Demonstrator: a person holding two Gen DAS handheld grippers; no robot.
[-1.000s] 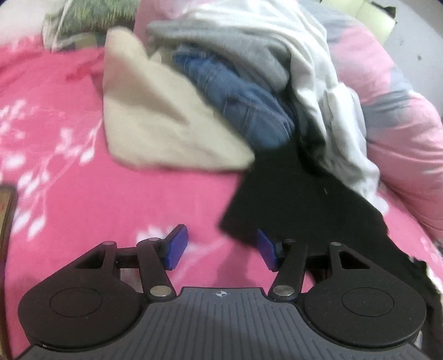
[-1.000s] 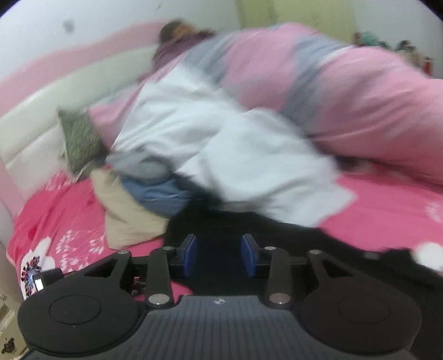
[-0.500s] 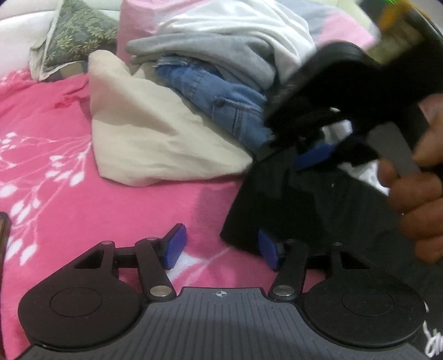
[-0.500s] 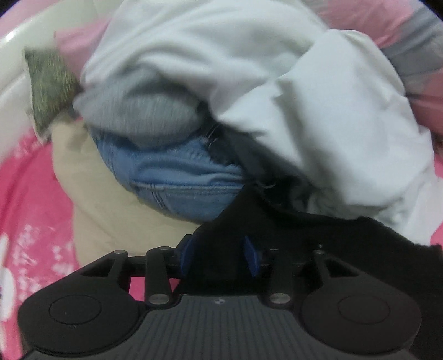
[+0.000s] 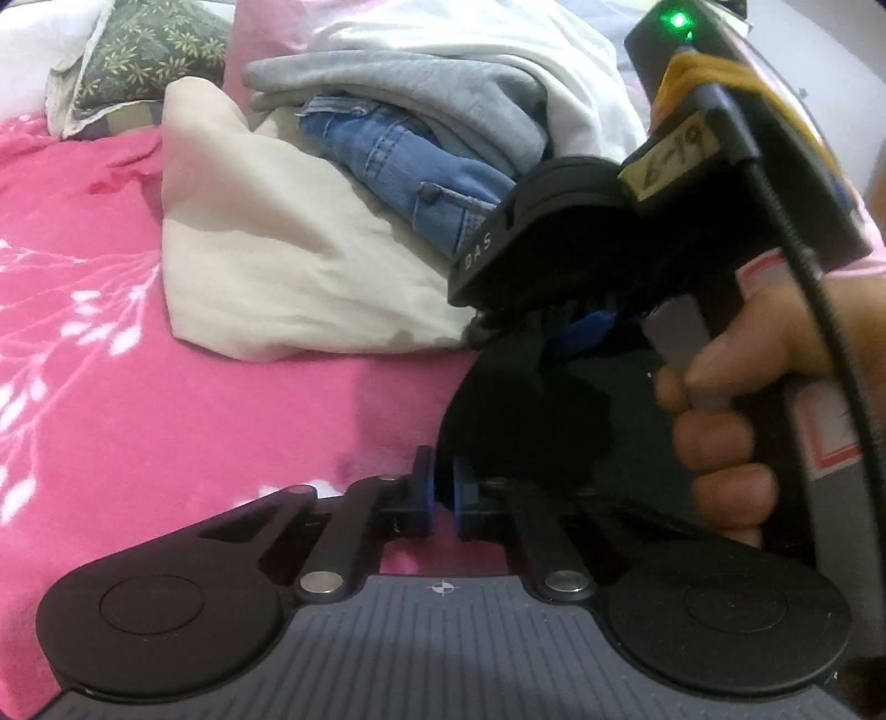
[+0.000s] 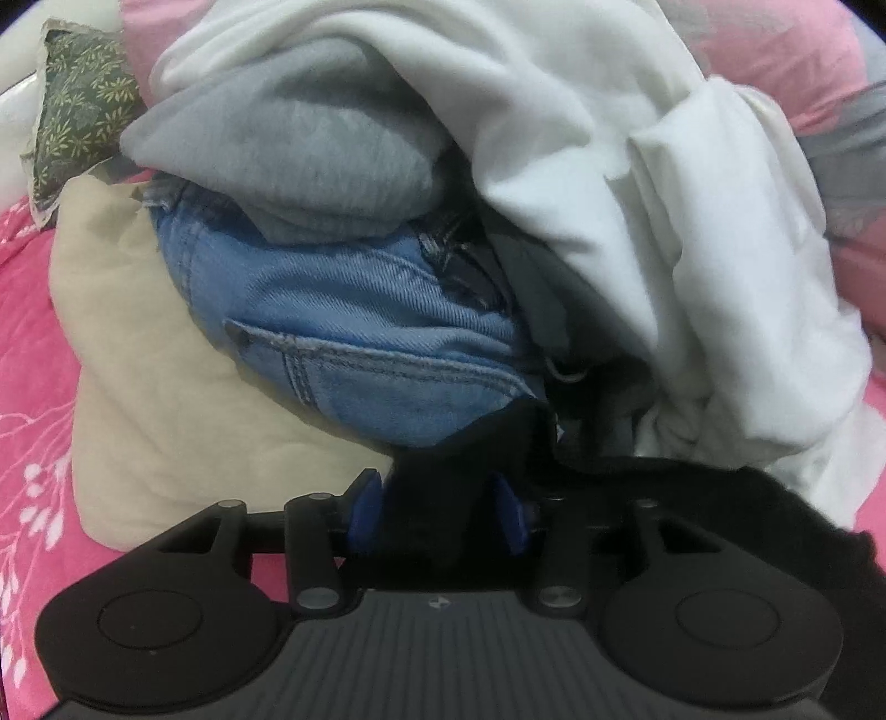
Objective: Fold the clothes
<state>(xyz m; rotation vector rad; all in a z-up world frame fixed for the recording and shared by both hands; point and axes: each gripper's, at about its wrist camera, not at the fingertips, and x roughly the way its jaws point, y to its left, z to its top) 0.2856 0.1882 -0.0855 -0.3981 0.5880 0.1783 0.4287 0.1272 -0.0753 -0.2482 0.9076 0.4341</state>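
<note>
I have both tools on the black garment (image 5: 531, 410), which lies on the pink bedsheet (image 5: 194, 415) at the foot of the unsorted pile. The left gripper (image 5: 441, 501) has its jaws pressed together on the near corner of that garment; a thin edge of black cloth sits between the blue pads (image 5: 423, 498). I judge this pinch is meant to fix one corner so the cloth can be pulled free and spread flat.

The right gripper (image 6: 437, 512) is set further up the same garment, where it runs under the blue jeans (image 6: 354, 343). Its jaws have just been opening and now stand spread, with a ridge of black fabric between them. The pads do not visibly press on it, so I treat this side as not yet gripping. In the left wrist view the right hand (image 5: 736, 421) holds that tool just beside the jeans.

The pile explains the approach: the grey sweatshirt (image 6: 310, 160) and white garment (image 6: 637, 183) rest on top of the jeans, and the cream cloth (image 5: 288, 266) lies at the left. Taking the black item at its exposed edge probably avoids dragging the stack. A green patterned cushion (image 5: 149, 50) sits behind.
</note>
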